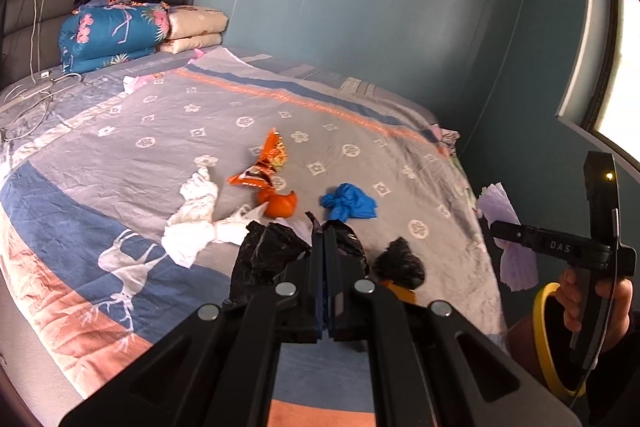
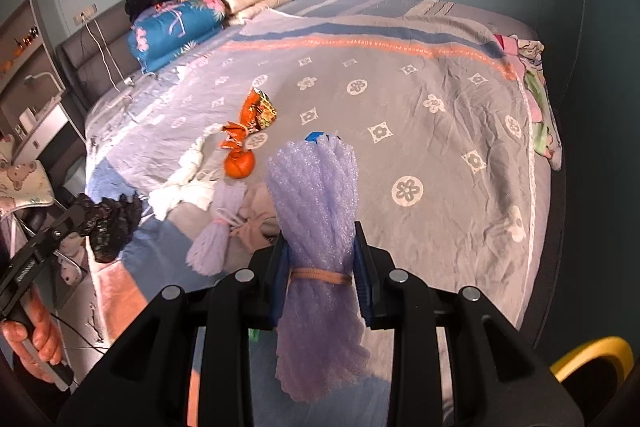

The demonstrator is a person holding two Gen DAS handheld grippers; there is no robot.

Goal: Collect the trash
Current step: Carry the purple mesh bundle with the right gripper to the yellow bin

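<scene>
The left claw (image 1: pixel 325 227), pinched tight on a black plastic bag (image 1: pixel 268 251), and the right claw (image 2: pixel 320 227), marked "DAS", clamping a purple foam-net bundle (image 2: pixel 316 211), hang over the bed (image 2: pixel 440 155), orange snack wrapper (image 1: pixel 264 163) beyond.

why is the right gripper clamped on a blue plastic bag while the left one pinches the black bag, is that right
Not quite. The right gripper is clamped on a purple foam net bundle, as the right wrist view shows; the blue plastic bag lies on the bed. The left gripper does pinch the black bag.
</scene>
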